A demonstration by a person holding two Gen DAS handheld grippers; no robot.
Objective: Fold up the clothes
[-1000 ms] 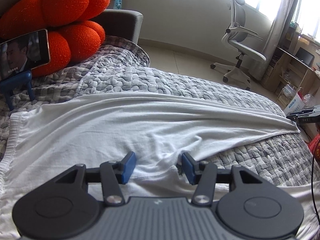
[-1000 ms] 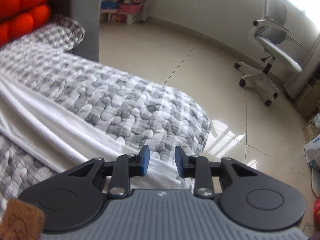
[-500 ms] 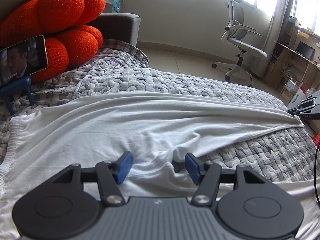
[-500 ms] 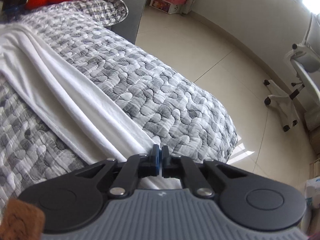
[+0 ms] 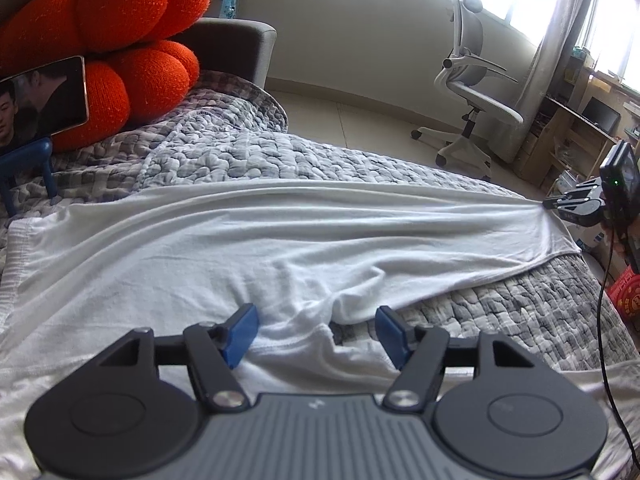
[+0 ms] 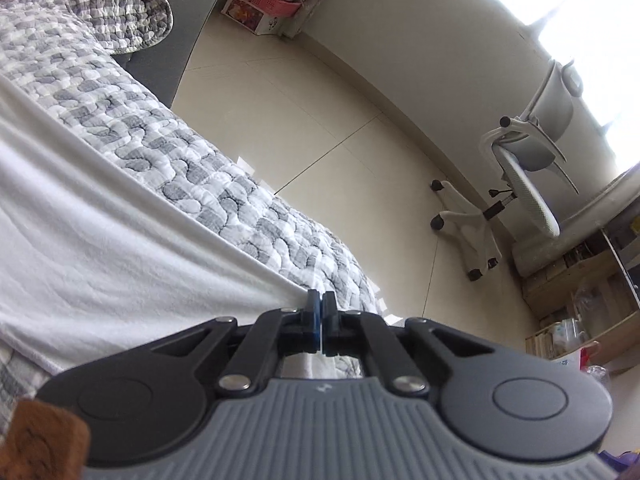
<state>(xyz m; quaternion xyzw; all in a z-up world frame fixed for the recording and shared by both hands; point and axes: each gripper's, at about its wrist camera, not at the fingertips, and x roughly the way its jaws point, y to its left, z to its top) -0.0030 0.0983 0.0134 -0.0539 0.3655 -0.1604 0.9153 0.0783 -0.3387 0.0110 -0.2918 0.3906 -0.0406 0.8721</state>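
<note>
A white garment (image 5: pixel 224 256) lies spread across the grey quilted bed (image 5: pixel 240 152). My left gripper (image 5: pixel 316 330) hovers over a bunched fold at the garment's near edge; its jaws are opening and the blue pads do not press on the cloth. My right gripper (image 6: pixel 319 312) is shut on the garment's far corner (image 6: pixel 280 292) and pulls it taut toward the bed's end. In the left wrist view the right gripper (image 5: pixel 560 203) shows at the right edge, with the white cloth stretched to it.
An orange knot cushion (image 5: pixel 120 40) and a phone on a blue stand (image 5: pixel 40 100) sit at the head of the bed. A white office chair (image 5: pixel 476 92) stands on the tiled floor (image 6: pixel 320 120); shelves and a desk (image 5: pixel 580 140) line the right wall.
My right gripper closed on the garment's corner, rolled, and drew the cloth taut rightward. My left gripper's jaws widened while the hand stayed in place.
</note>
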